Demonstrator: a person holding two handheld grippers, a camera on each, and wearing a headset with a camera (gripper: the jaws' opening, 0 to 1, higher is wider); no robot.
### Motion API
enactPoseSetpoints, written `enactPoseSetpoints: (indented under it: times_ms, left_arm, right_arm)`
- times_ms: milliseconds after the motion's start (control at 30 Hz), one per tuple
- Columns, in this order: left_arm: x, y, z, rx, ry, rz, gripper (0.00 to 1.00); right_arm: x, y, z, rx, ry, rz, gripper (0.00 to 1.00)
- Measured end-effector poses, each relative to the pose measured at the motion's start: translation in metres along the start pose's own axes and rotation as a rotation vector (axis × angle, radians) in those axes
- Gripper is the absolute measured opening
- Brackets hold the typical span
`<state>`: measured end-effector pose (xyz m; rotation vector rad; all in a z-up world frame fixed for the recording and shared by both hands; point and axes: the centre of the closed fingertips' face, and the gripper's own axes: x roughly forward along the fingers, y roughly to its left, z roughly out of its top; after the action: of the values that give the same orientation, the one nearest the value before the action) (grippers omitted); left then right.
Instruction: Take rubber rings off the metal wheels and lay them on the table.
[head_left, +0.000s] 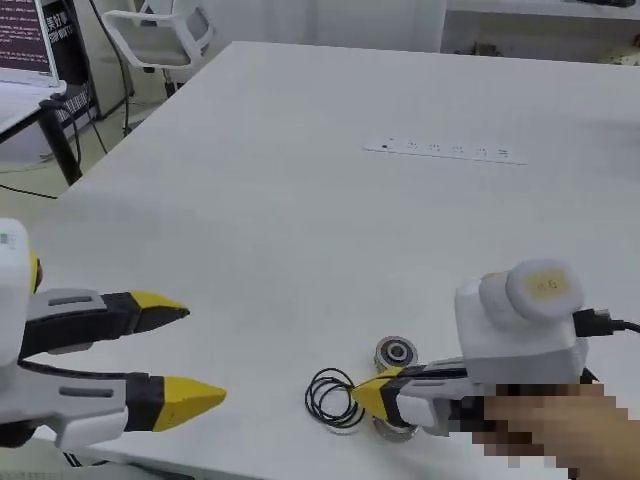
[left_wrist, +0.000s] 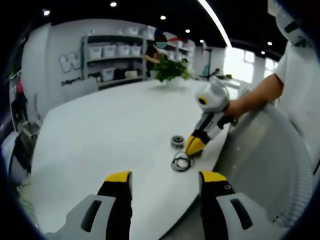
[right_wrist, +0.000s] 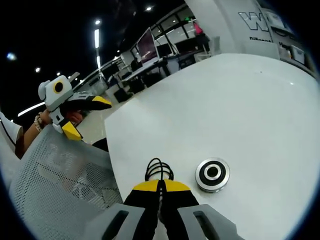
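Several black rubber rings (head_left: 333, 398) lie in a loose bunch near the table's front edge. My right gripper (head_left: 365, 392) has its jaws shut, and the rubber rings (right_wrist: 159, 170) stick out from its tips (right_wrist: 160, 186). A metal wheel (head_left: 396, 352) lies flat just beyond the right gripper, and the same wheel (right_wrist: 212, 174) sits right of the jaws. A second wheel (head_left: 390, 430) peeks out from under that gripper. My left gripper (head_left: 190, 355) hovers open at the lower left, well clear of the rings (left_wrist: 181, 162), with nothing between its jaws (left_wrist: 166, 180).
A white power strip (head_left: 445, 150) lies flat farther back on the white table (head_left: 300, 200). An office chair (head_left: 160, 35) and a monitor (head_left: 25, 40) stand off the table's left. A mesh chair back (right_wrist: 55, 175) is close to the front edge.
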<state>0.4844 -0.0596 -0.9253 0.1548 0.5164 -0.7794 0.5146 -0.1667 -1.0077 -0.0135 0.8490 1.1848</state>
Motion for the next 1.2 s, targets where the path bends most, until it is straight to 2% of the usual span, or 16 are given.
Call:
enactPoseSetpoints:
  times_ms: [367,667,733,833,967,1200]
  left_arm:
    - [0.000,-0.003,0.000,0.000,-0.002,-0.011,0.54]
    - [0.000,-0.007,0.000,-0.003,-0.010,-0.014,0.55]
    - [0.000,-0.007,0.000,-0.004,-0.013,-0.017,0.55]
    - [0.001,-0.008,0.000,-0.003,-0.014,-0.020,0.55]
    - [0.000,-0.009,0.002,-0.007,-0.021,-0.026,0.57]
    - [0.000,-0.012,0.007,0.003,-0.038,-0.038,0.65]
  right_arm:
    - [0.001,0.004,-0.002,-0.175,0.036,-0.024,0.03]
    - [-0.010,-0.001,0.004,-0.215,0.035,-0.045,0.11]
    - [-0.014,-0.001,0.005,-0.224,0.045,-0.054,0.14]
    - [-0.022,0.006,0.010,-0.243,0.041,-0.048,0.24]
    - [-0.032,0.009,0.017,-0.322,0.045,-0.055,0.30]
    - [-0.052,0.016,0.016,-0.365,0.051,-0.052,0.49]
